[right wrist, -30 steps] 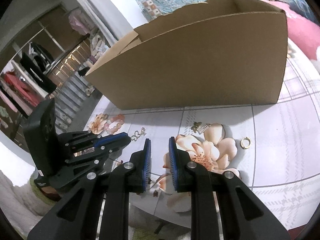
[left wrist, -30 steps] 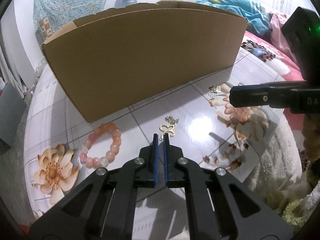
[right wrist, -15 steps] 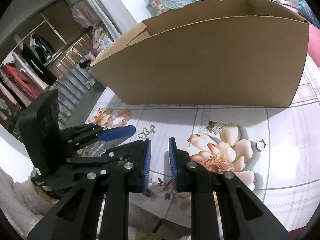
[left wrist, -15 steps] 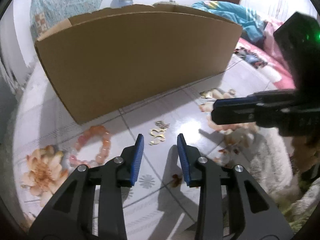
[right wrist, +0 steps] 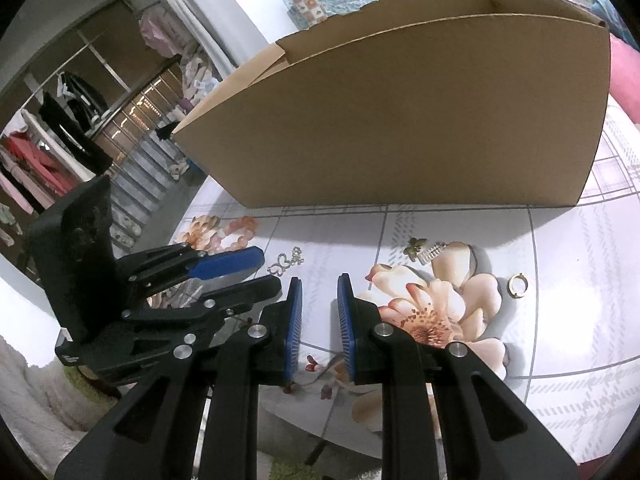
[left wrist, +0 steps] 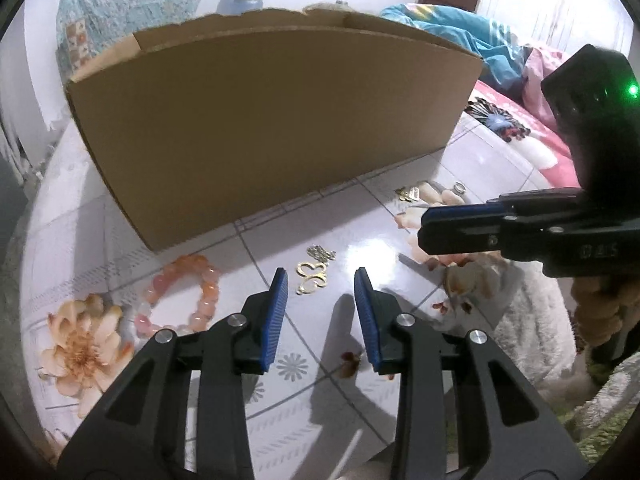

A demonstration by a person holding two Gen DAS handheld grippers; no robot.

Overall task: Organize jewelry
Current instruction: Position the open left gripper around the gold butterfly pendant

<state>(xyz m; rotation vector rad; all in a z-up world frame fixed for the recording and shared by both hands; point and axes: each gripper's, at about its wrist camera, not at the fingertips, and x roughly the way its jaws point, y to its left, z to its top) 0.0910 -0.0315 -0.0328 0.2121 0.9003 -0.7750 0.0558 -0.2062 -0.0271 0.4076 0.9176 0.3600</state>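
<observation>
Gleaming gold filigree pendant (left wrist: 313, 277); glossy tabletop (left wrist: 400, 400)

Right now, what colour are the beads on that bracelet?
The beaded bracelet is pink and orange, clearest in the left wrist view.

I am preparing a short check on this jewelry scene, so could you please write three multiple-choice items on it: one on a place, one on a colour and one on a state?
1. Where does the gold pendant lie?
A. inside the cardboard box
B. on the table in front of the left tool
C. on the bed

2. What colour are the beads of the bracelet?
A. green
B. black
C. pink and orange

3. How does the left tool stand?
A. open, with nothing between its pads
B. shut on the bracelet
C. shut on the ring

Answers:
1 B: the pendant rests on the table just ahead of the blue pads, outside the cardboard box.
2 C: the beads show pink and orange.
3 A: a clear gap separates the pads and only table shows through it.
</observation>
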